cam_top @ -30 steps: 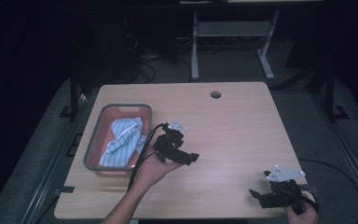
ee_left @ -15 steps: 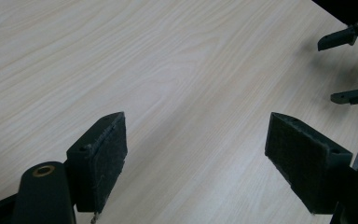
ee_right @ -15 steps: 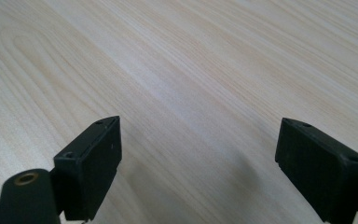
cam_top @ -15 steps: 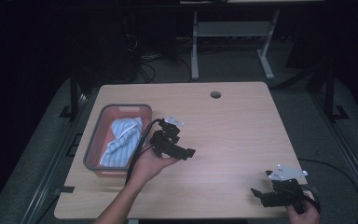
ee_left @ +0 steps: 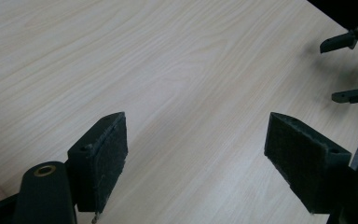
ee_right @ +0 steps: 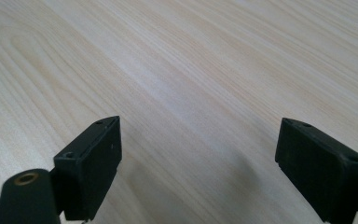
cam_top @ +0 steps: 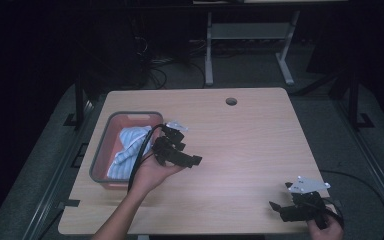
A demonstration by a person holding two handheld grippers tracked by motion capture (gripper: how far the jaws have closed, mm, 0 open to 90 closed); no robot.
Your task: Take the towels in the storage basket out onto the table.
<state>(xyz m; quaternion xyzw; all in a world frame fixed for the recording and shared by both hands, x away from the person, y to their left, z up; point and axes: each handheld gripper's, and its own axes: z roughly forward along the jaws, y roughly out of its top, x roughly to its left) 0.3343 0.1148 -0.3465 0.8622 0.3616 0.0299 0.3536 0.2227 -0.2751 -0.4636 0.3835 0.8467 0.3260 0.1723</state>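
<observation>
Both grippers, left gripper (cam_top: 192,160) and right gripper (cam_top: 276,207), gape over table (cam_top: 260,135).

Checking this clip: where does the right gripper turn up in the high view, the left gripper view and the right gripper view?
High view: the right gripper is at the bottom right, at the table's near edge, jaws open.
Left gripper view: its two jaw tips reach in at the upper right edge, beyond the left gripper.
Right gripper view: its own two jaws rise from the bottom, spread wide.
Shared landmark: the pale wood table under the jaws.
</observation>
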